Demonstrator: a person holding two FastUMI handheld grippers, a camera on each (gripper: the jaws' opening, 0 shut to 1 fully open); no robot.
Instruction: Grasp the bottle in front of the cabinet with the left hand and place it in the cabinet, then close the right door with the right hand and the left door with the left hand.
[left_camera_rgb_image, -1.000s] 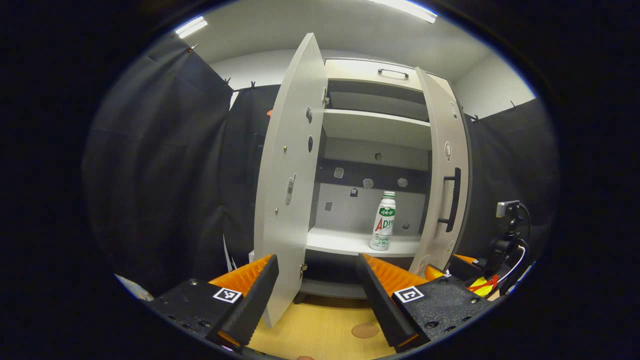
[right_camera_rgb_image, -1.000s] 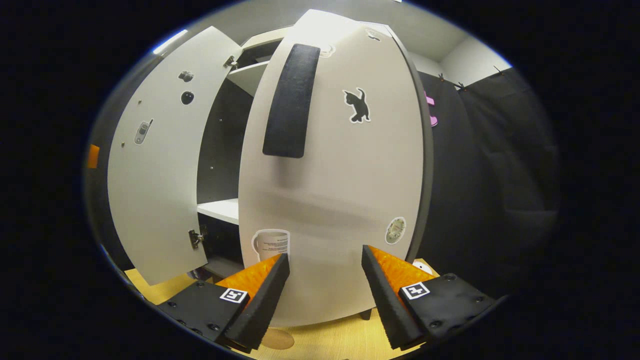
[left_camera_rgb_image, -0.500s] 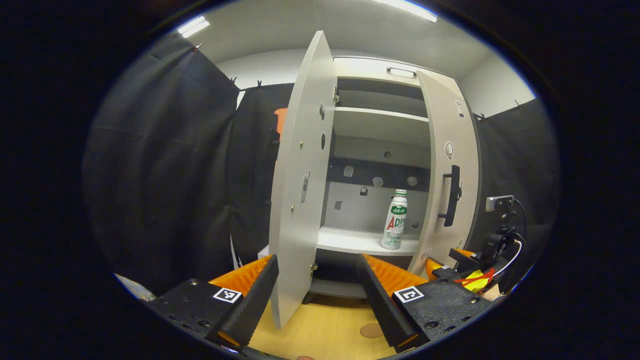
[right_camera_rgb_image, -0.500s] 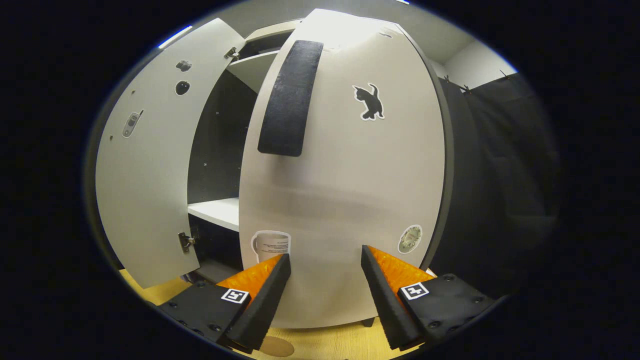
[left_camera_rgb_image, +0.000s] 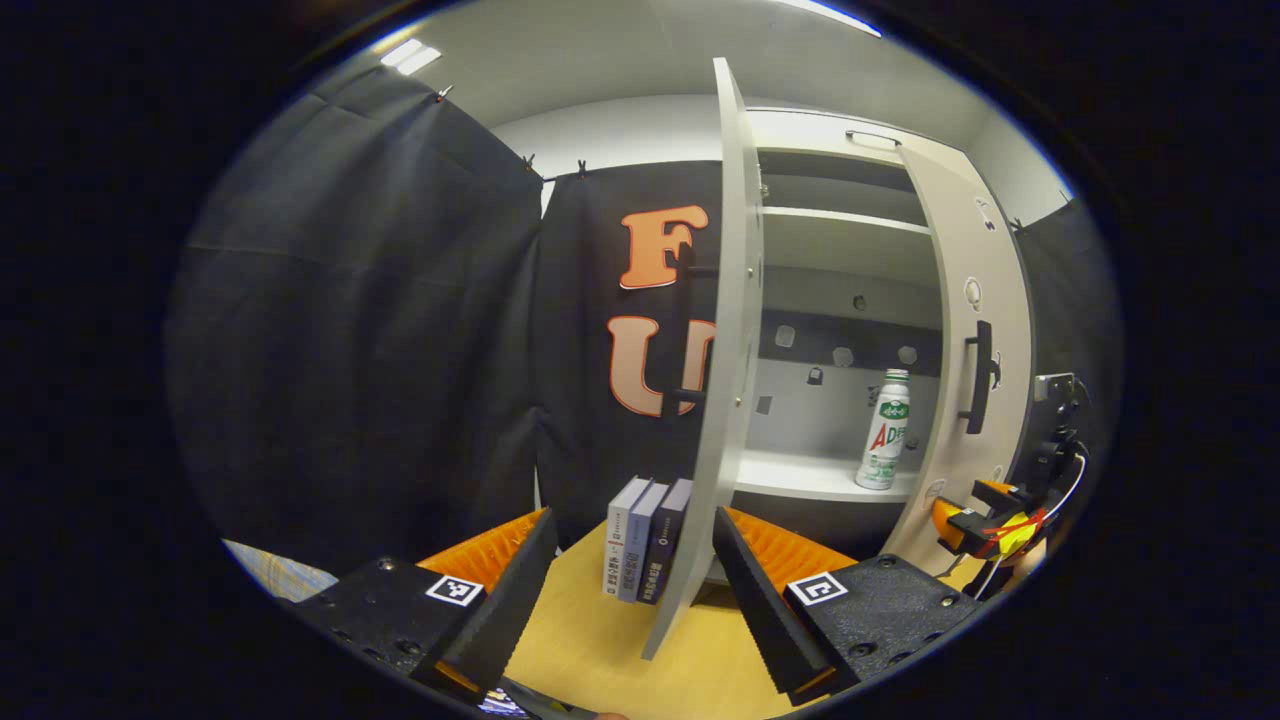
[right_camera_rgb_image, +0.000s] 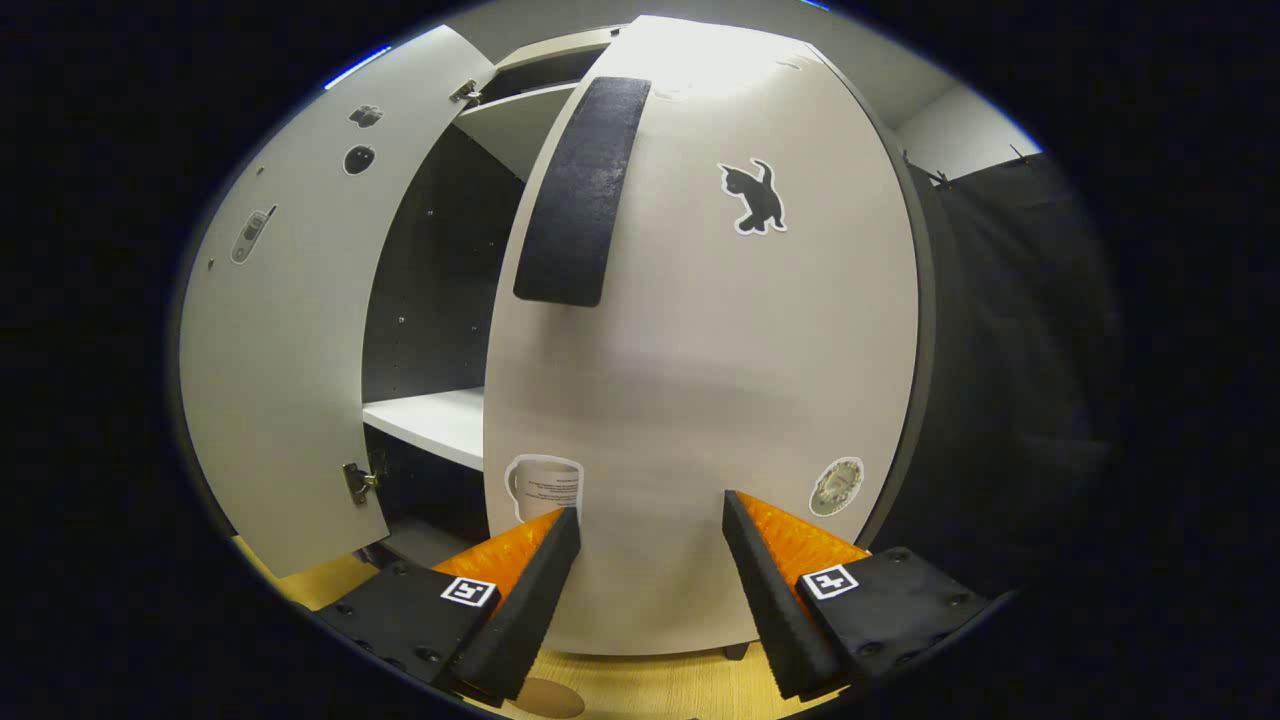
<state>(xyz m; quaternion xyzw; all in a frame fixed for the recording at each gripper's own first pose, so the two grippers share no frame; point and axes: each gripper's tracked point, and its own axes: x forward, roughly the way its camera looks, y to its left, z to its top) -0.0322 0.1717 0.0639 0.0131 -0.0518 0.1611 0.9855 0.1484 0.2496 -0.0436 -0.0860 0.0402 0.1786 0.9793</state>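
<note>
there was one bottle (left_camera_rgb_image: 884, 430) on the cabinet shelf (left_camera_rgb_image: 800, 478), and two cabinet doors, the left door (left_camera_rgb_image: 716, 400) and the right door (right_camera_rgb_image: 700, 360). three books (left_camera_rgb_image: 645, 540) stood on the counter (left_camera_rgb_image: 590, 650). the right door carried three stickers: one cat (right_camera_rgb_image: 755, 197), one mug (right_camera_rgb_image: 543, 486), one round (right_camera_rgb_image: 837, 486).

The cabinet shelf (left_camera_rgb_image: 800, 480) carries 1 upright bottle (left_camera_rgb_image: 884, 431); 3 books (left_camera_rgb_image: 645, 540) (upright) stand on the wooden table (left_camera_rgb_image: 590, 630).

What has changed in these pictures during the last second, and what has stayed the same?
The right door has swung further toward closed with the right gripper at its lower part, narrowing the gap beside it. The left gripper has turned left, so the left door now shows edge-on and some books have come into sight. The bottle stays upright on the shelf. Both grippers remain open and empty.
</note>
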